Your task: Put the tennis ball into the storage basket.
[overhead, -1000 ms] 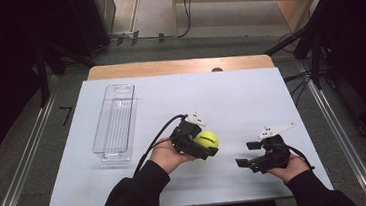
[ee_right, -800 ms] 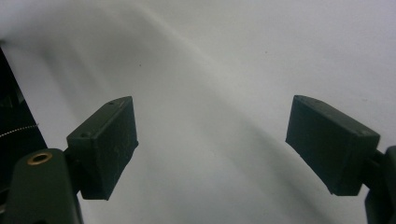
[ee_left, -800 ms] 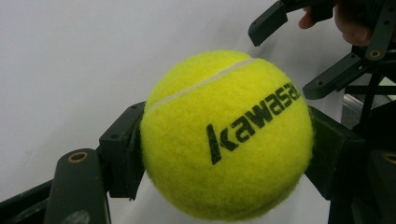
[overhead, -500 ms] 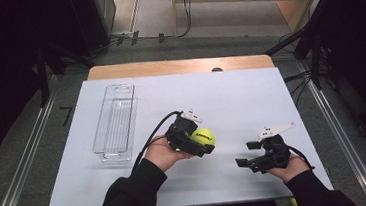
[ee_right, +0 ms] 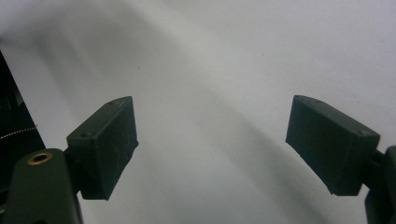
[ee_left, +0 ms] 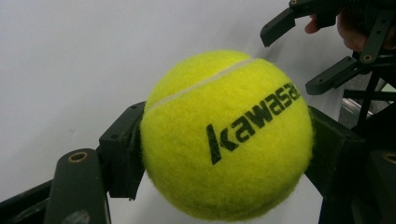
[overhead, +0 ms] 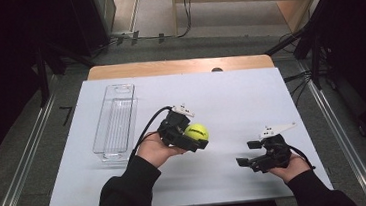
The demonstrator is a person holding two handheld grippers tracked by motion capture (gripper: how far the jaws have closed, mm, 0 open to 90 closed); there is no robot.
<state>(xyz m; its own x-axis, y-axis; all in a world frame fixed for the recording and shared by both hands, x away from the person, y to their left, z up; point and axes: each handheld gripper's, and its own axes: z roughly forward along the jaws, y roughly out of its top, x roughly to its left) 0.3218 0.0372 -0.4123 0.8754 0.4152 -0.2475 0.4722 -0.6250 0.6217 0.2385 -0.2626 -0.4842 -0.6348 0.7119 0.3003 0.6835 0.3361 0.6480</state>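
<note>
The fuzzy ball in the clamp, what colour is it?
Yellow-green tennis ball with black lettering, clearest in the left gripper view.

- The tennis ball (ee_left: 226, 135) is fuzzy yellow felt, matt, with a smooth pale seam and black printed letters
- Pressed against that ball, the left gripper (overhead: 190, 135) has matt black plastic jaws with a faintly grainy face
- The right gripper (ee_right: 212, 144), well apart from the ball, looks like the same dull plastic, with a brass-coloured metal ring
- Beyond the ball, the tray (overhead: 114, 120) is clear glossy ribbed plastic
- The table (overhead: 241, 98) top under the ball is smooth, matt white, with a wood edge
</note>
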